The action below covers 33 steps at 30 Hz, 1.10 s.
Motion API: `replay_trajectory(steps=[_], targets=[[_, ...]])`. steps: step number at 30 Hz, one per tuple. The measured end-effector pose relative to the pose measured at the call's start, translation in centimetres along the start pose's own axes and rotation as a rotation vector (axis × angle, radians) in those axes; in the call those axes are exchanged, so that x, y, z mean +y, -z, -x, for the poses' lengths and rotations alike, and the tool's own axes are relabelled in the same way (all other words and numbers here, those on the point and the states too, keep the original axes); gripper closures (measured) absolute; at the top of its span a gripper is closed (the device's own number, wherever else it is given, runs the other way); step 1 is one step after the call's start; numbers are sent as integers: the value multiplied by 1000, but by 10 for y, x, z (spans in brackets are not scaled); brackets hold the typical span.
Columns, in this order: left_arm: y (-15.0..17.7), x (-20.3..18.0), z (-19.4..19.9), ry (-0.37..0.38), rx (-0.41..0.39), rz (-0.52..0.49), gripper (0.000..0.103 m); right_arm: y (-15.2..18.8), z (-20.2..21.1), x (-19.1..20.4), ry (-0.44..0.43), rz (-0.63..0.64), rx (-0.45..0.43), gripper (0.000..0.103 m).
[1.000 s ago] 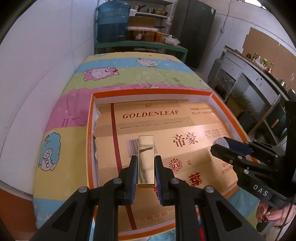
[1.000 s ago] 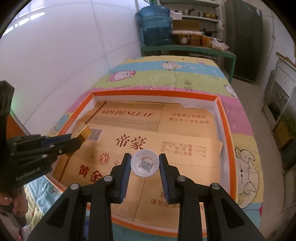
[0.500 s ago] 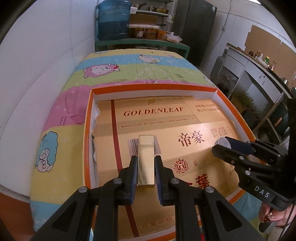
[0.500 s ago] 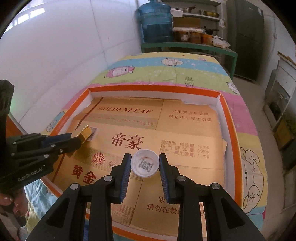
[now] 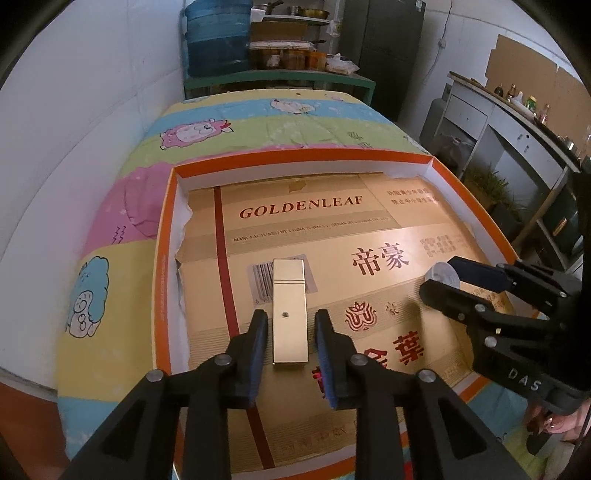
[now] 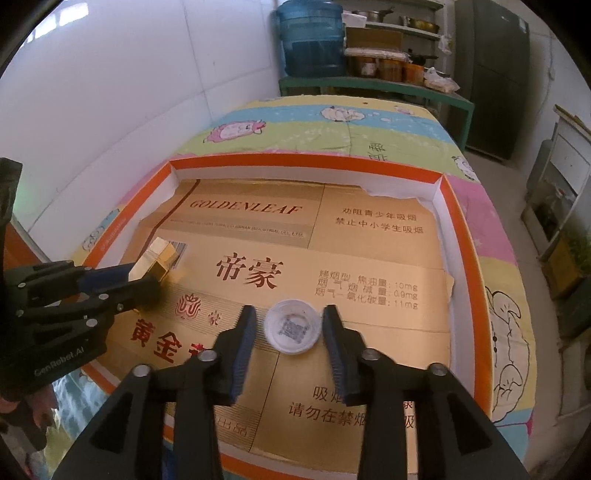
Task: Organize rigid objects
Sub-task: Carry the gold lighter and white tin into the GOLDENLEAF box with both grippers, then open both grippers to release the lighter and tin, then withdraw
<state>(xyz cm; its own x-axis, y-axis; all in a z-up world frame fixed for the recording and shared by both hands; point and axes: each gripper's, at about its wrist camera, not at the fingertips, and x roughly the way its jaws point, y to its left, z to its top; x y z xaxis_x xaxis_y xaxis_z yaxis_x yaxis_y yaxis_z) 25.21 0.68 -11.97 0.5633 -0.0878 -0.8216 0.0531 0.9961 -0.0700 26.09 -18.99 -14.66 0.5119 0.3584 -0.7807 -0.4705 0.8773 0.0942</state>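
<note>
left gripper [image 5: 290, 325] open, pads [image 5: 258, 332] clear of the gold bar [image 5: 290, 314] on both sides; bar flat on the cardboard [image 5: 369, 236] near the barcode, at the tray's [image 5: 162, 258] left. right gripper [image 6: 290, 328] open too, straddling the white cap [image 6: 291, 326] without touching; cap on the cardboard, nearer the middle. tray on the quilt [image 5: 122, 206].

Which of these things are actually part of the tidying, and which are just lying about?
Part of the job:
- gold lighter, between the open left gripper
- white cap, between the open right gripper
- orange-rimmed tray

Just around:
- water jug
- cartoon blanket
- shelf jars
</note>
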Motion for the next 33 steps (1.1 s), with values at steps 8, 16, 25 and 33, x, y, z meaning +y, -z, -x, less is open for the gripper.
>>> replay_trajectory(steps=[8,16,25,33], targets=[[3,-1,7,-18,-16,11,64,5,6,0,21,1,0,57],[7,-5,33,-21,-76,7,58,10,25,2,37,-5,-22,56],[17,-8,71,-33,-143,8,58,12,55,15,63,3,-71,56],[32,-18,102,-42,-212,7,58,20,84,31,83,17,-106,56]])
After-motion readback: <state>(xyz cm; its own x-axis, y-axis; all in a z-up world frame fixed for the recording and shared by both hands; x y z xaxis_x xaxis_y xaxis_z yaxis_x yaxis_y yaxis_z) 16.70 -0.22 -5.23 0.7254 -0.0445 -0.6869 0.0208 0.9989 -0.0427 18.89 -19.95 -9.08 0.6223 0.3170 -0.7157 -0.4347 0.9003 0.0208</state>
